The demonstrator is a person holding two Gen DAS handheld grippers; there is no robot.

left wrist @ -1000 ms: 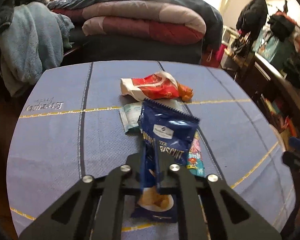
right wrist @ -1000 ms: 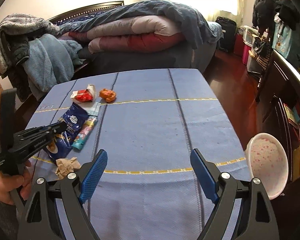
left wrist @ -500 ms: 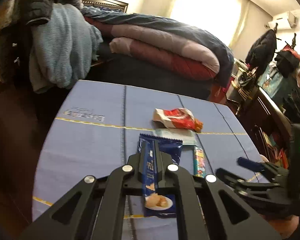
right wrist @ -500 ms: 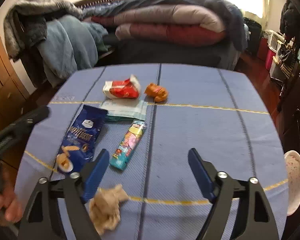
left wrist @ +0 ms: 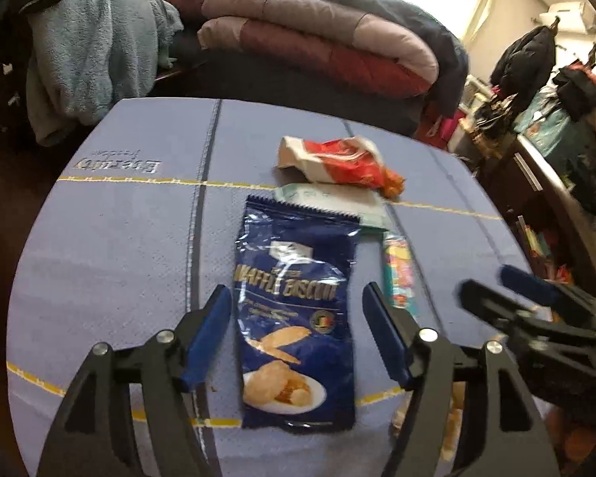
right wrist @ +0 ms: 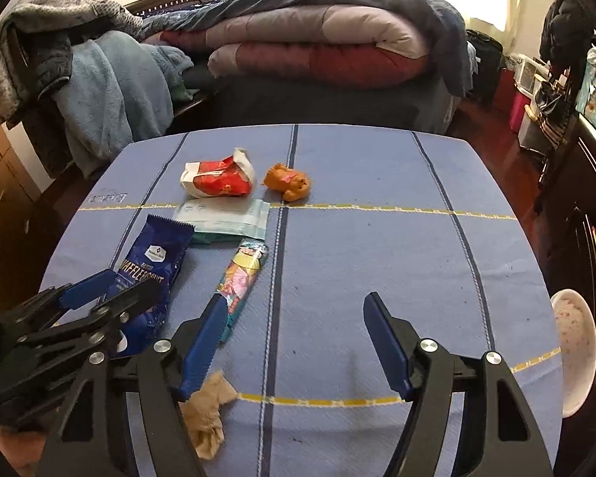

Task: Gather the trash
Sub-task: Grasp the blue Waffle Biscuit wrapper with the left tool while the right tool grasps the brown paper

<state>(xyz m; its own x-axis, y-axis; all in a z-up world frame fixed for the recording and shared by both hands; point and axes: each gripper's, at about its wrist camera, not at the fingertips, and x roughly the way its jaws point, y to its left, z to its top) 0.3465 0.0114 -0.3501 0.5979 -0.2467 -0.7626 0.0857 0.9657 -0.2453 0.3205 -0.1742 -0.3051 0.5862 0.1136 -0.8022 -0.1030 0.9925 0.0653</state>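
Between the opening left gripper (left wrist: pixel 296 310) pads, untouched, the blue waffle-biscuit packet (left wrist: pixel 296 318) lies lengthwise, serrated end away.

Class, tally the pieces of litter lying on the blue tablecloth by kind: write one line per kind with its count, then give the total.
Snack wrappers and packets: 3 (blue waffle biscuit bag, red and white wrapper, colourful candy wrapper)
Pale green flat sachet: 1
Crumpled brown tissue: 1
Small orange lump: 1
Total: 6
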